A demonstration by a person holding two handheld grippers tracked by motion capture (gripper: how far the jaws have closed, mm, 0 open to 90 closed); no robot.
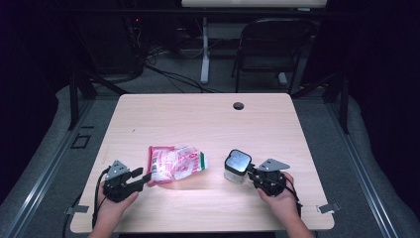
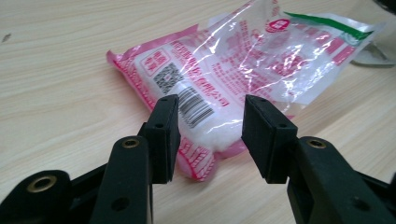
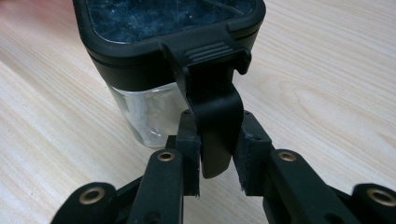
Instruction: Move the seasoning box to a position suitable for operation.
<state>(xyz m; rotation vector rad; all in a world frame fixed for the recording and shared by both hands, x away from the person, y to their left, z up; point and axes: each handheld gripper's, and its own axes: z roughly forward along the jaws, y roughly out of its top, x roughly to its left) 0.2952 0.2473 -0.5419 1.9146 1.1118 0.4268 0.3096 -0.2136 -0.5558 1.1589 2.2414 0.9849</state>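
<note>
A clear plastic bag (image 1: 176, 163) with pink and red print and white grains inside lies flat on the wooden table (image 1: 198, 119), left of centre. My left gripper (image 1: 143, 178) sits at its near corner. In the left gripper view the bag (image 2: 243, 60) has its barcode corner between the open jaws of the left gripper (image 2: 210, 121), and the pads stay clear of it. A small clear container (image 1: 236, 166) with a black lid stands upright to the right. My right gripper (image 3: 217, 135) is shut on the lid's black latch tab (image 3: 215, 107), which hangs down the container (image 3: 140, 116).
A round cable hole (image 1: 238, 105) sits near the table's far edge. A black folding chair (image 1: 272, 44) and a white desk leg (image 1: 205, 49) stand behind the table. Metal clips (image 1: 328, 208) mark the near corners.
</note>
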